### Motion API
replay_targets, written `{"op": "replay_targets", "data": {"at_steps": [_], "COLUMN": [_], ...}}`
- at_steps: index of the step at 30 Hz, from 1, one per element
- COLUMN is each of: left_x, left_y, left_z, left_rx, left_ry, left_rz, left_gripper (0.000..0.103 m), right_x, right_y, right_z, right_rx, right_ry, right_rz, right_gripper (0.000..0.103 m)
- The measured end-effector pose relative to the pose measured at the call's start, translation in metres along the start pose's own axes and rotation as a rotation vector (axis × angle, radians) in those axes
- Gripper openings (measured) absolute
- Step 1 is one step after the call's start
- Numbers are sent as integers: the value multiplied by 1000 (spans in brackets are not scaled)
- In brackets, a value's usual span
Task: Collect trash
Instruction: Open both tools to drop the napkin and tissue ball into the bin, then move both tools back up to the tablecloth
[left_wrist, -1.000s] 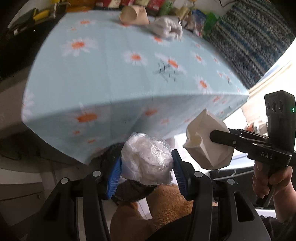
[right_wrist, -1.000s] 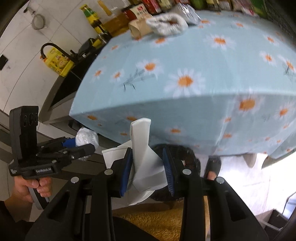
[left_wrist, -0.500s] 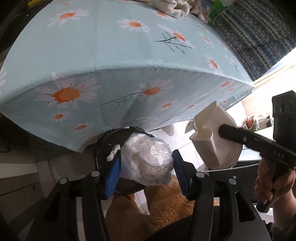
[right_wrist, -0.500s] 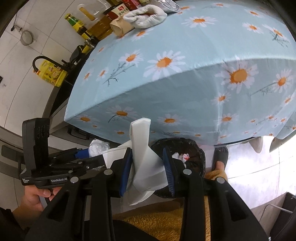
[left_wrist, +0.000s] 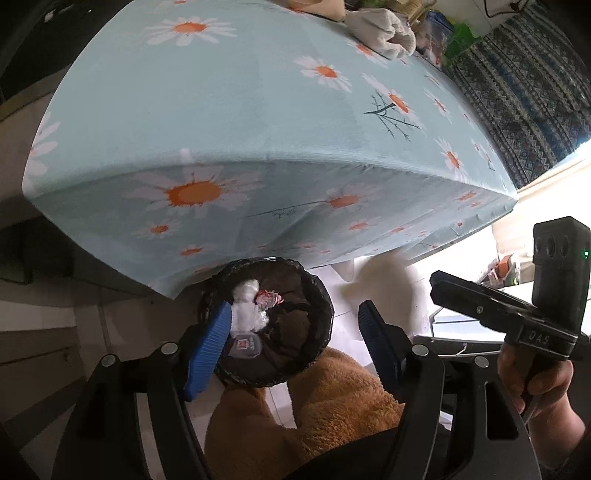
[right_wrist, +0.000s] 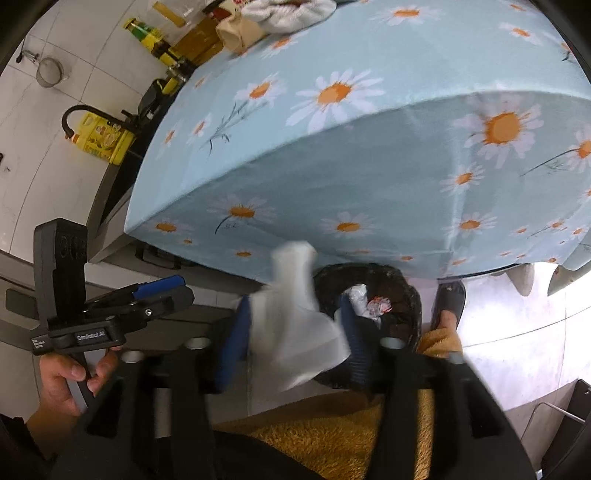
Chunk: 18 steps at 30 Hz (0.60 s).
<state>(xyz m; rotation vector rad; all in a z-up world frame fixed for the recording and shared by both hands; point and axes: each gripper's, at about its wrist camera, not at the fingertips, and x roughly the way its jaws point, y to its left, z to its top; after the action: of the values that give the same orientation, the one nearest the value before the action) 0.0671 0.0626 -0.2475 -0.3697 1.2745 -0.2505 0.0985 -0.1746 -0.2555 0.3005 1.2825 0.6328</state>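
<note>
A black-lined trash bin (left_wrist: 318, 295) (right_wrist: 408, 295) stands on the floor under the table's edge. My left gripper (left_wrist: 293, 310) (right_wrist: 181, 286) hangs over it, its jaws opening with nothing between the blue pads. The clear plastic bag of white waste (left_wrist: 246, 312) (right_wrist: 356, 295) lies inside the bin beside a red-and-silver wrapper (left_wrist: 267, 298). My right gripper (right_wrist: 291, 302) (left_wrist: 443, 284) is just left of the bin, jaws opening. The crumpled white paper (right_wrist: 295, 325) is blurred and loose between its pads.
A table with a light-blue daisy cloth (left_wrist: 229, 122) (right_wrist: 369, 147) overhangs the bin. A white towel (left_wrist: 382, 27) and a paper cup (right_wrist: 236, 33) lie at its far end. Bottles and a yellow oil jug (right_wrist: 103, 138) stand left. Orange fleece-clad knees (left_wrist: 332, 402) and a slippered foot (right_wrist: 448, 306) are close.
The left jaws spread and the plastic bag dropped from them into the bin. The right jaws widened and the white paper has come loose. Both views now look more steeply down at the bin.
</note>
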Motion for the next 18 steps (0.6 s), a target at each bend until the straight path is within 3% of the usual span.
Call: {"op": "replay_targets", "data": {"at_steps": [6,18], "left_x": [-1,-34], "left_y": [-2,-34], "left_z": [2,15], "left_rx": [6,113], "left_ry": [0,-53], "left_rz": [-2,-29], "left_gripper": [69,69], "right_x": [-2,-39], "right_y": [-1,18], "right_z": [6,27], "right_rx": [7,-35], "right_ry": [1,-99], "right_rz": [-2,10], "right_gripper": [58,62]}}
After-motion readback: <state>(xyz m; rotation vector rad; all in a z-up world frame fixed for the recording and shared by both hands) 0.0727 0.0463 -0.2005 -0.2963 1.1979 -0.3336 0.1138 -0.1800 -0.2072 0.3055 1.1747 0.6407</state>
